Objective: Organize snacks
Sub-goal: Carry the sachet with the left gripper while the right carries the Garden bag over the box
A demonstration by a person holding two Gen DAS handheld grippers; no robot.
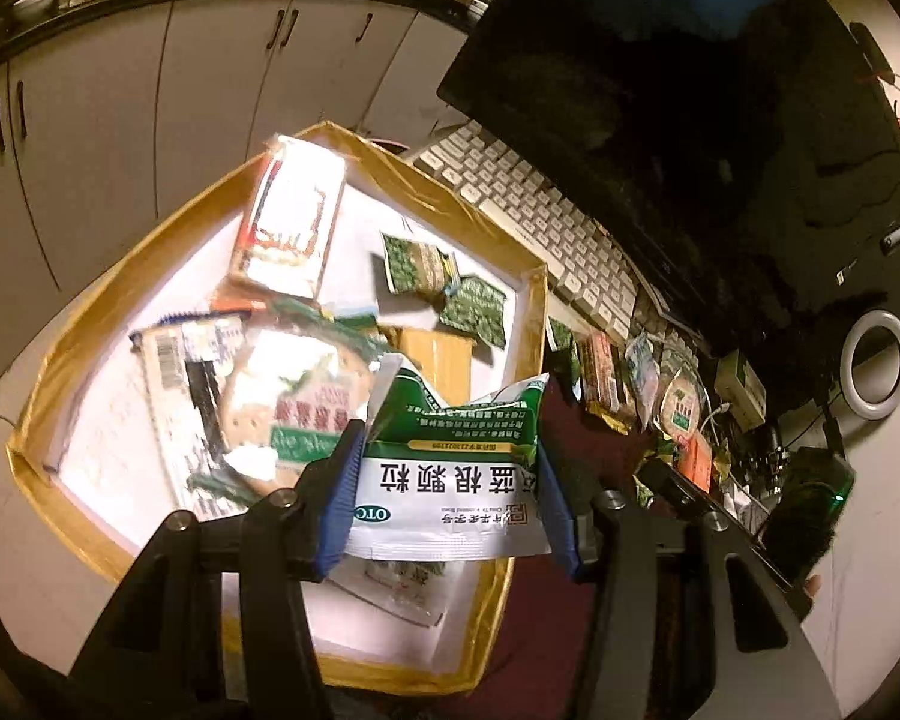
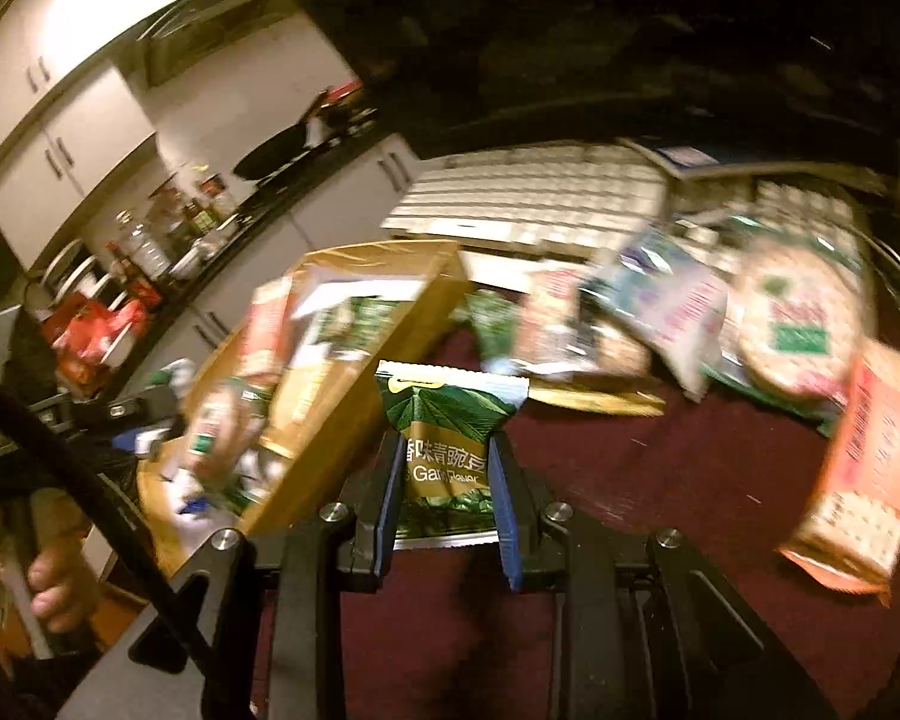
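My left gripper [image 1: 447, 474] is shut on a green and white sachet [image 1: 450, 468] with Chinese print and holds it above the near corner of a gold-rimmed white box [image 1: 66, 348]. The box holds several snack packs, among them a round cracker pack [image 1: 288, 396] and a red and white pack [image 1: 294, 222]. My right gripper [image 2: 447, 492] is shut on a small green pea snack packet [image 2: 450, 438] and holds it above the dark red mat, right of the box [image 2: 342, 420]. More snack packs [image 2: 798, 318] lie on the mat at the right.
A white keyboard [image 1: 540, 216] and a dark monitor [image 1: 690, 90] stand behind the box. An orange cracker pack [image 2: 864, 468] lies at the far right. A row of loose snacks [image 1: 642, 384] lines the mat. White cabinets [image 1: 120, 108] stand behind.
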